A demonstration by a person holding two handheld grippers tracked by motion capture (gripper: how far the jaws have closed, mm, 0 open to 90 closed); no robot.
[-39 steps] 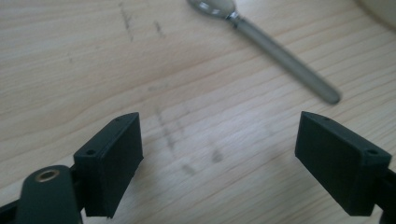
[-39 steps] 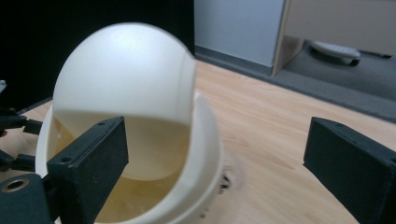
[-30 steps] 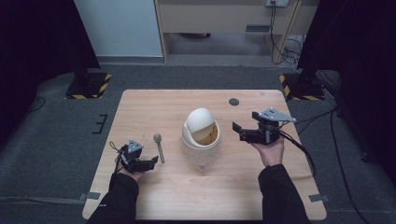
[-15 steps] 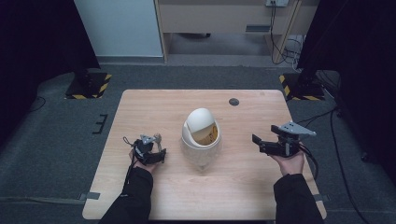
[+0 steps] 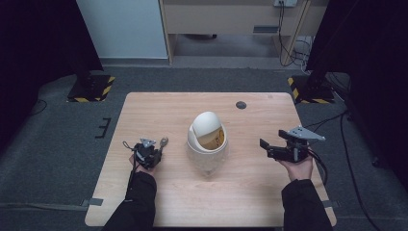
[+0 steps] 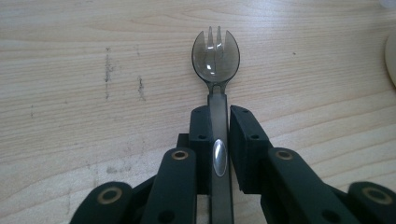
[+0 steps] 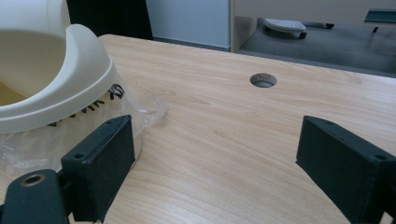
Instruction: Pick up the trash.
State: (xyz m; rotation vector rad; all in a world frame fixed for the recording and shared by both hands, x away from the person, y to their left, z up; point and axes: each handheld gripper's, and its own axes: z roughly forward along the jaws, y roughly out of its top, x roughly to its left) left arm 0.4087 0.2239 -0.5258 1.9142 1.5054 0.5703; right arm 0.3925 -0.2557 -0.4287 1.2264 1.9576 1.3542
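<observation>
**Spork pinched at the handle**

Left tongs (image 6: 218,140) pinch the smoky plastic spork (image 6: 216,56) on the surface (image 5: 250,202), at nine o'clock from the bin (image 5: 207,142). Light, stiff, probably slippery: grip mid-handle. Right tongs (image 7: 219,163) are spread, holding nothing.

a light wooden table (image 5: 144,202) with rounded corners is seen in the lower middle of the high view, with a round cable hole (image 5: 241,105) near its far edge. grey carpet (image 5: 53,159) is laid around it. two black stands with yellow-and-black striped bases (image 5: 91,89) are placed at the upper left and upper right. a pale blue-white panel (image 5: 122,26) and a wooden cabinet (image 5: 231,17) are set at the top, with cables (image 5: 288,45) hung beside it. the sides are left dark.
</observation>
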